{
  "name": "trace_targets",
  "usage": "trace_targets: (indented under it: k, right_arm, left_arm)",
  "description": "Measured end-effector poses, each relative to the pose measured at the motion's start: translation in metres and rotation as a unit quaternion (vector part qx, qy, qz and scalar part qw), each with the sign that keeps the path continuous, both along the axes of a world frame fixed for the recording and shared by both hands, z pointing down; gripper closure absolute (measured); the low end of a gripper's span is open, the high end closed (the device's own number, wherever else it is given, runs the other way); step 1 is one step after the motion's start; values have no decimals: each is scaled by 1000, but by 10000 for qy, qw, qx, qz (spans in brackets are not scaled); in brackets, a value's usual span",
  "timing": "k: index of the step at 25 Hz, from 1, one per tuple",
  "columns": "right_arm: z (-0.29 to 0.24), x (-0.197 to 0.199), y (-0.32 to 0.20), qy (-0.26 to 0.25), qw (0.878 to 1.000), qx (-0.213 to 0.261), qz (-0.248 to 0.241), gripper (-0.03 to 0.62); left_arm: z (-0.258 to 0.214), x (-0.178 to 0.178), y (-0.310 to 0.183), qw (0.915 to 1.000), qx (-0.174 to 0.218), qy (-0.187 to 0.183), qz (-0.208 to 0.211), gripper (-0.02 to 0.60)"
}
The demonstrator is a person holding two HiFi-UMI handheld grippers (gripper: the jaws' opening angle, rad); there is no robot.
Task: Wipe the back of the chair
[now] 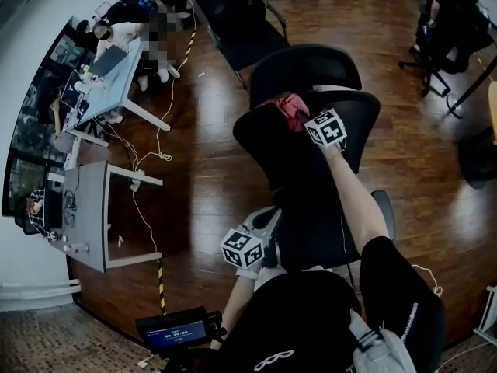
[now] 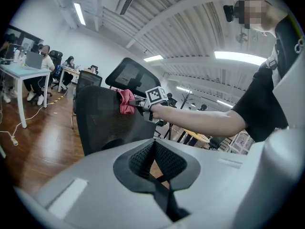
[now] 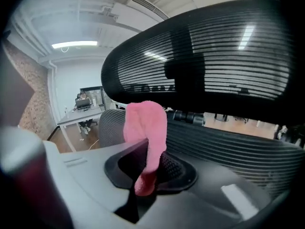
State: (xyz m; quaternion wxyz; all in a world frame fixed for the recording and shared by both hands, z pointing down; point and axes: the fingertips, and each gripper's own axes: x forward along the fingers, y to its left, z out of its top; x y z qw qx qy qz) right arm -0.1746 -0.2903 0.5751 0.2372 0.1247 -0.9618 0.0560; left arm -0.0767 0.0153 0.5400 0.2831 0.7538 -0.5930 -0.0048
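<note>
A black mesh office chair stands in front of me, its backrest [image 1: 299, 150] below a separate headrest [image 1: 304, 70]. My right gripper [image 1: 303, 116] is shut on a pink cloth [image 1: 293, 109] and holds it against the top edge of the backrest, under the headrest. In the right gripper view the cloth [image 3: 145, 128] hangs between the jaws of the gripper [image 3: 143, 168], with the headrest [image 3: 200, 56] just above and the backrest mesh [image 3: 228, 147] behind. My left gripper [image 1: 252, 238] is low by my body, shut [image 2: 153, 149] on nothing, facing the backrest [image 2: 102, 118] and cloth [image 2: 126, 101].
Another black chair [image 1: 241, 22] stands beyond the headrest. Desks [image 1: 109, 80] with seated people line the left wall, and a grey desk [image 1: 89, 208] sits nearer. Cables [image 1: 144, 162] trail over the wood floor. More chairs [image 1: 450, 22] are at the far right.
</note>
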Motion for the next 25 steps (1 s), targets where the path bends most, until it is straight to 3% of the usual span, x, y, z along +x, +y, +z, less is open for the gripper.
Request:
trace_targets:
  k: [25]
  right_arm:
    - [-3,70,-55,-68,9981,51,603,553]
  left_arm:
    - [-4,32,-22,9996,-116,-196,184,589]
